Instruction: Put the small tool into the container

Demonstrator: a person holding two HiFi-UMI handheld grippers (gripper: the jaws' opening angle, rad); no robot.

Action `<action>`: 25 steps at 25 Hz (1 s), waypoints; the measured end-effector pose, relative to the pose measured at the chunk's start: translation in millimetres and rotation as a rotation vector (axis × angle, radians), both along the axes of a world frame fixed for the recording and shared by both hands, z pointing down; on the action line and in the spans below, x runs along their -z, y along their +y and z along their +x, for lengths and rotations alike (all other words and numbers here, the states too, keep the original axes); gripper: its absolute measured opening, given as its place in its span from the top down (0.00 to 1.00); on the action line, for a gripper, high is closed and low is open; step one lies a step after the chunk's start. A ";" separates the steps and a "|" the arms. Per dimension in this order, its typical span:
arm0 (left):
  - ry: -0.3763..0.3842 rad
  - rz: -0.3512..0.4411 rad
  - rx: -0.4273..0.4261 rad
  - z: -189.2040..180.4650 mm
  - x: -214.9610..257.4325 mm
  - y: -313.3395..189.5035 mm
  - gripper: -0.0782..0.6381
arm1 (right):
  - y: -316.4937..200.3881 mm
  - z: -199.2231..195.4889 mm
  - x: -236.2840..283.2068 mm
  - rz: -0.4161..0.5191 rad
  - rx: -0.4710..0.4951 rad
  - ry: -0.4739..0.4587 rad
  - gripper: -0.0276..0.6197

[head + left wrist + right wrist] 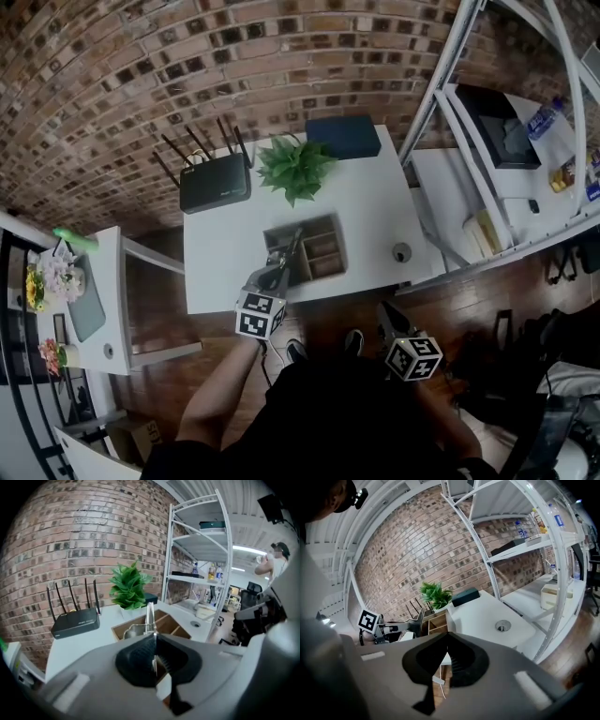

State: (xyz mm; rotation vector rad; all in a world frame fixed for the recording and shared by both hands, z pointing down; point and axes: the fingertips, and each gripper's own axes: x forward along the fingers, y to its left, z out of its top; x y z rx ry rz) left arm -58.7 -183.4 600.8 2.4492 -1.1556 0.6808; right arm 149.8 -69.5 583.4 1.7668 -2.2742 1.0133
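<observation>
A wooden container (339,246) with several compartments stands on the white table (225,253). My left gripper (278,265) hovers at its near left corner, shut on a small metal tool (292,246) that slants over the box. In the left gripper view the tool (150,613) sticks up from the shut gripper (153,637), with the container (174,630) right behind it. My right gripper (384,311) is off the table's front edge, shut on nothing. The right gripper view shows that gripper (447,634) closed, with the left gripper (393,626) and the container (437,622) beyond it.
A black router (215,183), a green plant (295,167) and a dark blue box (343,137) line the table's far side. A round grommet (401,252) sits near the right front corner. A white shelf rack (450,84) stands at the right, a side table (103,300) at the left.
</observation>
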 end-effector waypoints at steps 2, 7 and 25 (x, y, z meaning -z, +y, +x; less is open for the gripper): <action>-0.013 -0.007 0.005 -0.1 -6.1 0.8 0.88 | 0.5 0.0 -0.8 -0.003 0.000 -0.001 0.94; -0.043 -0.029 0.035 -3.7 -23.4 2.6 0.88 | 0.4 -6.0 -3.6 -0.009 0.013 -0.018 0.94; -0.076 -0.097 0.014 7.3 -46.4 7.9 0.77 | -5.0 -11.3 -6.7 -0.016 0.040 -0.017 0.94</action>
